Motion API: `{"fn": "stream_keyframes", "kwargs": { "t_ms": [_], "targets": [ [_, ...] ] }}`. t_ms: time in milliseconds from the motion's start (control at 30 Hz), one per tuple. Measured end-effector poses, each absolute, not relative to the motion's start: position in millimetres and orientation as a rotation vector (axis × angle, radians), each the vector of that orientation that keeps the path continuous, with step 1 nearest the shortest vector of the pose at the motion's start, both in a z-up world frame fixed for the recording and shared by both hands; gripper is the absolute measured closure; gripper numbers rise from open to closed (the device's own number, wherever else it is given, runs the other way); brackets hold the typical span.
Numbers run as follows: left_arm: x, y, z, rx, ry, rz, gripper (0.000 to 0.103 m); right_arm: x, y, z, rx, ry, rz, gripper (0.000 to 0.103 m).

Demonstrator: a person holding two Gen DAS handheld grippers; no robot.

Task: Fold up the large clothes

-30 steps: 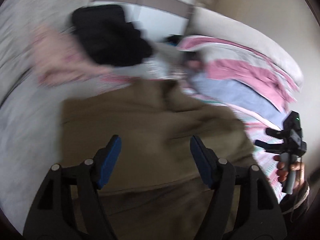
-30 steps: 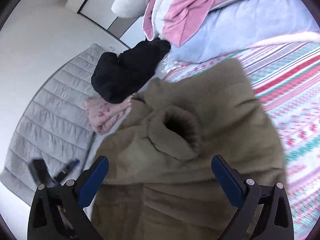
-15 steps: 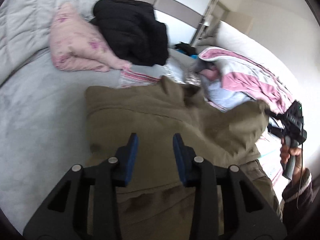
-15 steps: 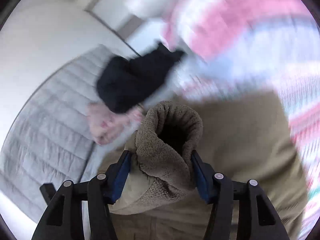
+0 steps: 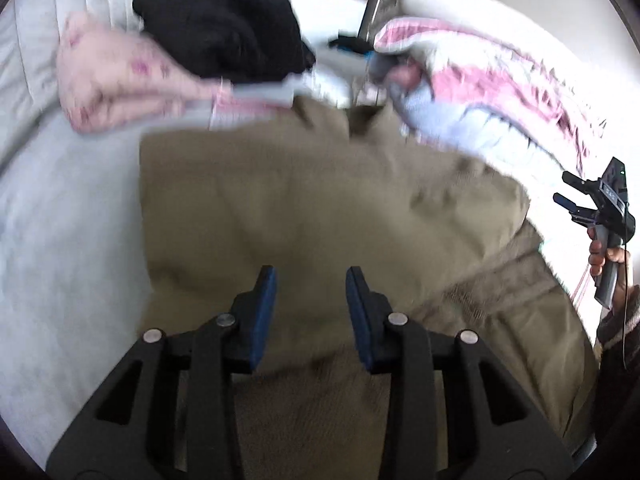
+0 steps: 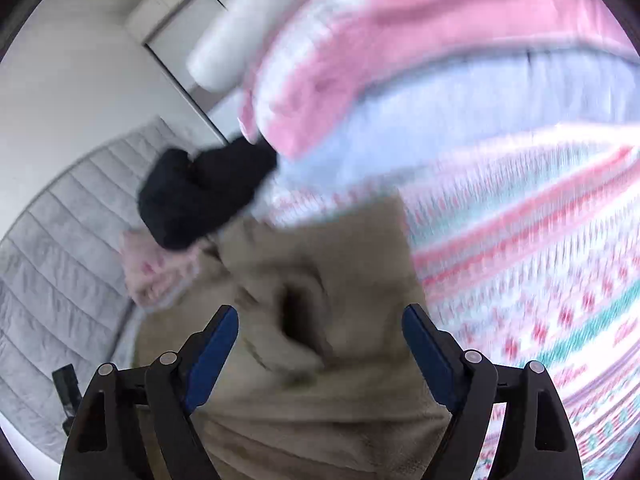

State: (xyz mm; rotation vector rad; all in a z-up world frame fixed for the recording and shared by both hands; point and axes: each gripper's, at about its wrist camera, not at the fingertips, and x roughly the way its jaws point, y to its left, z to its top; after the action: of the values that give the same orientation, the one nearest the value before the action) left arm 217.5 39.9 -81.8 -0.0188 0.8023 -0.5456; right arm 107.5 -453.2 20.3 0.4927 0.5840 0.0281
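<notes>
Left gripper (image 5: 308,312) hangs over the near part of the olive-brown fleece garment (image 5: 320,208), its blue pads (image 5: 264,312) parted with a narrow gap; whether fabric sits pinched between them I cannot tell, since the cloth seems to lie below rather than between. Right gripper (image 6: 318,344) has its jaws opening wide, and the sleeve cuff (image 6: 296,320) of the garment lies between them without either pad touching it. In the left wrist view that right gripper (image 5: 568,204) shows at three o'clock, gripped by a hand (image 5: 604,252).

On the bed (image 5: 60,260) the garment is spread flat through the middle of the left wrist view, its collar toward twelve o'clock. A pink floral pillow (image 5: 116,84) lies at ten o'clock with a black garment (image 5: 224,28) piled just beside it at eleven. A pink, white and pale blue quilt (image 5: 480,92) is heaped at two o'clock. In the right wrist view a striped patterned sheet (image 6: 540,280) stretches away at three o'clock, beside the garment's edge, much blurred.
</notes>
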Motion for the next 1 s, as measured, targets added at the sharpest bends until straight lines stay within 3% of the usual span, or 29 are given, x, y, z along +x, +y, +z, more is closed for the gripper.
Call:
{"fn": "stream_keyframes", "kwargs": {
  "t_ms": [167, 333, 400, 533, 600, 667, 733, 800, 1000],
  "targets": [
    [250.3, 17.1, -77.9, -0.031, 0.771, -0.537, 0.055, 147.6, -382.2, 32.6, 0.266, 0.603, 0.047, 0.018],
    [266.2, 12.9, -140.2, 0.019, 0.833, -0.533, 0.049, 188.7, -348.3, -56.7, -0.034, 0.826, -0.094, 0.017],
    [270.4, 25.7, -147.1, -0.072, 0.847, -0.563, 0.049, 192.9, -361.7, -96.1, 0.06, 0.897, -0.047, 0.012],
    [268.9, 29.7, -137.6, -0.053, 0.88, -0.541, 0.049, 187.2, -364.2, -82.5, 0.089, 0.899, -0.064, 0.012],
    [261.9, 31.8, -128.2, -0.049, 0.903, -0.502, 0.037, 178.6, -364.4, -69.5, 0.099, 0.905, -0.077, 0.012],
    [250.0, 37.8, -115.7, -0.064, 0.929, -0.476, 0.018, 159.0, -368.8, -50.0, 0.152, 0.875, -0.051, 0.012],
    [237.6, 46.2, -104.2, -0.06, 0.976, -0.462, 0.014, 135.5, -376.6, -32.7, 0.226, 0.845, -0.016, 0.011],
    [226.8, 57.0, -96.4, -0.059, 1.035, -0.44, 0.014, 111.1, -385.3, -17.1, 0.298, 0.834, 0.014, 0.003],
    [171.0, 106.6, -76.5, -0.15, 1.091, -0.404, 0.012, 33.9, -403.2, 8.3, 0.418, 0.877, 0.086, 0.001]
  ]
}}
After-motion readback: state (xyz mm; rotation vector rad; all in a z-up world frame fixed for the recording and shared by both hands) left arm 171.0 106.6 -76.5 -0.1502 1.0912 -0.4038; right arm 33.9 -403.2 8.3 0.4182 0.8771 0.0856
